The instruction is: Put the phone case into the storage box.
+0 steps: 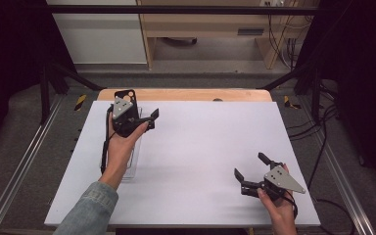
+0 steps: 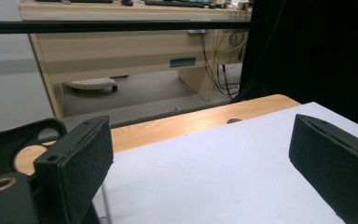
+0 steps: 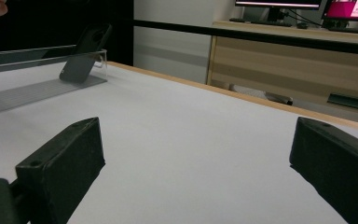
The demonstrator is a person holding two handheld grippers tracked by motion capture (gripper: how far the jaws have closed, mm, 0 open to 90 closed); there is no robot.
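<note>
A black phone case [image 1: 126, 93] leans upright at the far end of a clear acrylic stand [image 1: 132, 162] on the left of the white board; in the right gripper view the case [image 3: 83, 55] rests against the stand [image 3: 32, 88]. My left gripper [image 1: 144, 115] hovers over the stand just in front of the case, open with nothing between its pads. In the left gripper view [image 2: 200, 154] the case [image 2: 14, 140] sits right behind the left jaw. My right gripper [image 1: 250, 165] is low over the board's near right corner, open and holding nothing, and its own view [image 3: 196, 158] looks across the board.
The white board [image 1: 200, 147] covers a wooden table whose far edge [image 1: 186, 94] has a small dark hole [image 1: 217, 100]. Behind the table are a wooden desk [image 2: 135, 51] and hanging cables [image 1: 279, 34]. Black frame bars [image 1: 54, 78] flank both sides.
</note>
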